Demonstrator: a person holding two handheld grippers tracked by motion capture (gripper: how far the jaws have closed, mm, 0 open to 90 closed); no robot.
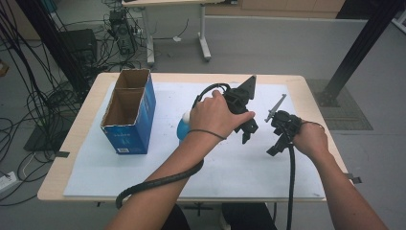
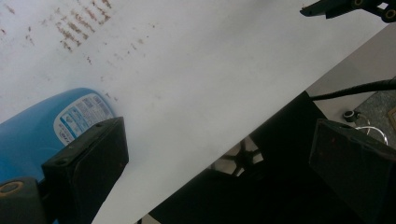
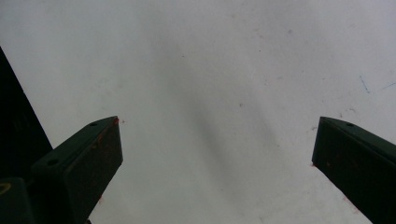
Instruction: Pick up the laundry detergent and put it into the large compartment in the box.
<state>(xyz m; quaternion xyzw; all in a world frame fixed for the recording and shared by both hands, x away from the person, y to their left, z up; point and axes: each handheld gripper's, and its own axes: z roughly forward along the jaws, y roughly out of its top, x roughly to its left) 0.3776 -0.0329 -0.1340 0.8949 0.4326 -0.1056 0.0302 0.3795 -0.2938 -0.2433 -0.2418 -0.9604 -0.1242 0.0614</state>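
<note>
I see my left gripper [image 1: 247, 125] with its jaws spread wide and nothing between them, just beside the blue bottle [image 1: 182, 127] lying on the white mat [image 1: 239, 167] near the table's middle. My right gripper [image 1: 277, 143] hovers over bare mat, jaws also spread. An open blue box [image 1: 129, 125] stands at the left.

I am seeing soft, even light across the high view, with only faint shadows lying under the forearms. In the right gripper view a blurry grey shadow is falling across the white surface [image 3: 224, 56]. Both gripper views are looking soft and slightly out of focus up close.
</note>
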